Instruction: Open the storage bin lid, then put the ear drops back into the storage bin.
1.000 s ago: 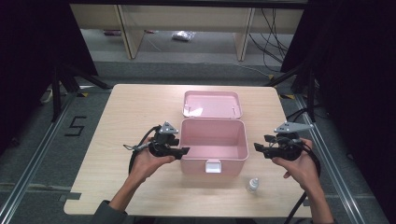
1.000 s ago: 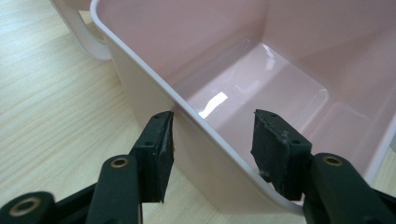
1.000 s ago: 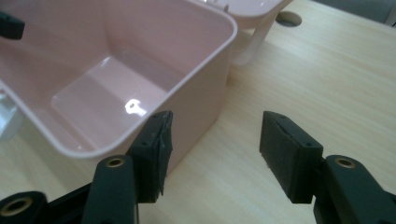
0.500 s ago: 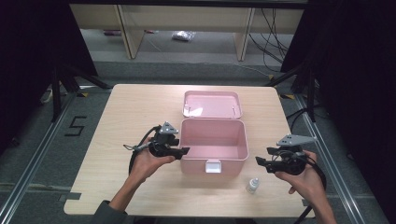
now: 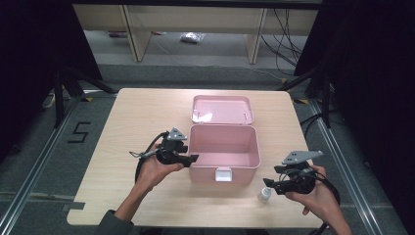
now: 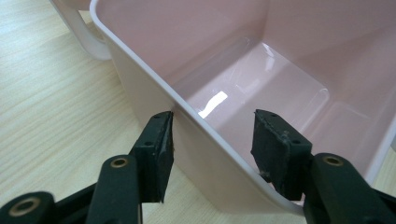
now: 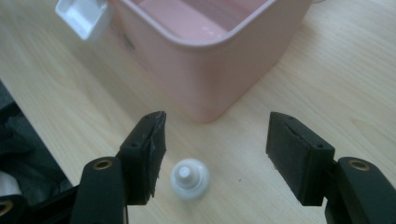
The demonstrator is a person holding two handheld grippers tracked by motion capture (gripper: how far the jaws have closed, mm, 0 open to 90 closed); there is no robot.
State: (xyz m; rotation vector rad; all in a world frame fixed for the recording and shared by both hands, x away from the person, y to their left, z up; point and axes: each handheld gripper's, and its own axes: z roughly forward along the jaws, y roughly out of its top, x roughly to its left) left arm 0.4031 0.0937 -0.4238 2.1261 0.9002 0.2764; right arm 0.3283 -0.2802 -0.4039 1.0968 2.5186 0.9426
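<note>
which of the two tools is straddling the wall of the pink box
The left tool: its open jaws sit either side of the pink plastic box's wall. The right tool hangs open over a small white bottle instead.

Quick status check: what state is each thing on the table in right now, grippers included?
Pink box: open, empty, lid folded back flat.
White latch: undone, on the front wall.
Small white bottle: upright, capped, on the table beside the box.
Left gripper: open, jaws astride the box's wall.
Right gripper: open, jaws either side of the bottle, not touching.
</note>
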